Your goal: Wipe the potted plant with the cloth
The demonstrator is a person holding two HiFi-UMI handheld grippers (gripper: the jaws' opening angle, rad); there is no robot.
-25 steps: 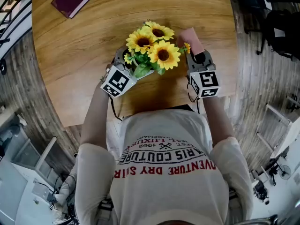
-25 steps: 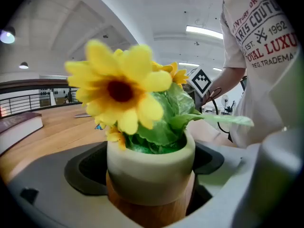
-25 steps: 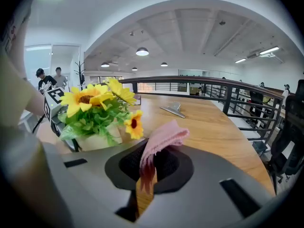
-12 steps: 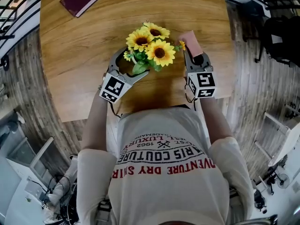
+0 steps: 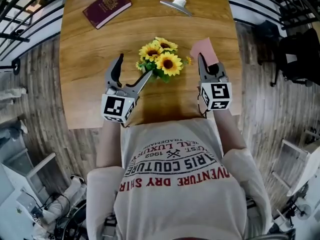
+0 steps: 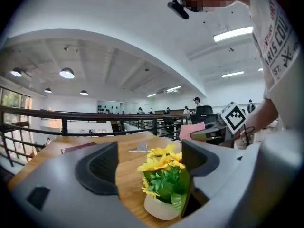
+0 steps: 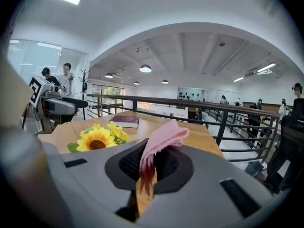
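Note:
The potted plant (image 5: 161, 64), yellow sunflowers in a small white pot, stands on the wooden table (image 5: 90, 84). My left gripper (image 5: 132, 73) hangs raised at its left side. Its jaws stand wide and are closing, and its right jaw tip lies close by the leaves. In the left gripper view the plant (image 6: 164, 182) shows in the gap of the left gripper (image 6: 149, 165), and neither pad presses on it. To the right of the flowers, my right gripper (image 5: 206, 64) is shut on a pink cloth (image 5: 204, 49). The cloth (image 7: 164, 139) sticks up from the right gripper (image 7: 149, 163).
A maroon booklet (image 5: 106, 7) and a small silver-and-white object (image 5: 176, 4) lie at the table's far side. Black railings (image 5: 30, 4) run beside the table on both sides. The table's near edge is right under both grippers, against the person's shirt.
Both grippers have risen. The left gripper, which reached around the pot a second ago, has come up and back to the plant's left. The right gripper still holds the cloth.

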